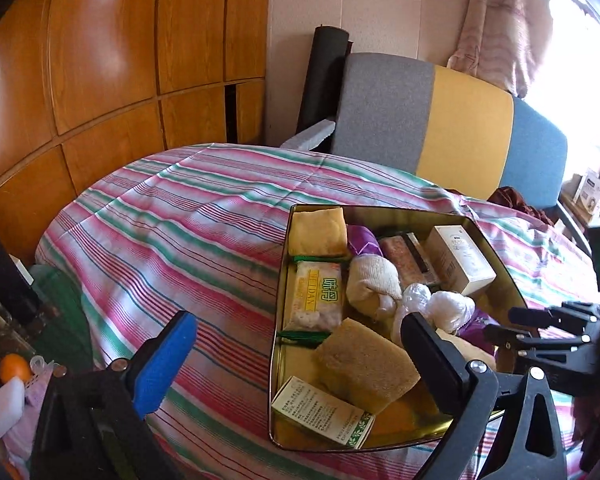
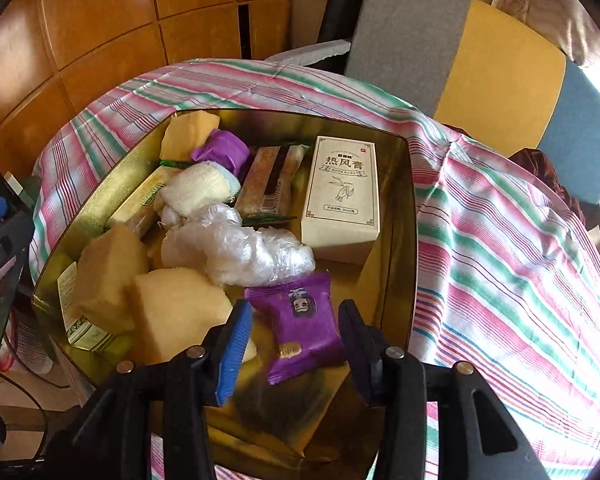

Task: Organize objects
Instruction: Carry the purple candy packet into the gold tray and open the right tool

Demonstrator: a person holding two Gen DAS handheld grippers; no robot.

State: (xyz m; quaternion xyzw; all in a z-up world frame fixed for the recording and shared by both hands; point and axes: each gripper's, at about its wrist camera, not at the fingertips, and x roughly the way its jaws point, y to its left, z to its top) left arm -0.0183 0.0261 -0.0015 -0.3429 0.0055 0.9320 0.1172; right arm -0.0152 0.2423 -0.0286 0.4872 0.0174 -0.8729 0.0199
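A gold tin box (image 1: pixel 284 280) (image 2: pixel 407 208) sits on the striped bedspread and holds several items: yellow sponges (image 2: pixel 172 312), a cream carton (image 2: pixel 341 196), crumpled clear plastic (image 2: pixel 240 248), a rolled white cloth (image 2: pixel 196 192), snack packets and a green-printed box (image 1: pixel 319 412). My right gripper (image 2: pixel 294 340) is open, its fingers on either side of a purple snack packet (image 2: pixel 300 328) lying in the tin's near corner. My left gripper (image 1: pixel 300 356) is open wide and empty, its left finger over the bedspread and its right finger over the tin.
The striped bedspread (image 1: pixel 172 220) covers the surface around the tin. A grey, yellow and blue chair back (image 1: pixel 439 124) stands behind it. Wooden cabinet doors (image 1: pixel 100 60) fill the left. An orange (image 1: pixel 14 366) and clutter lie low at the left.
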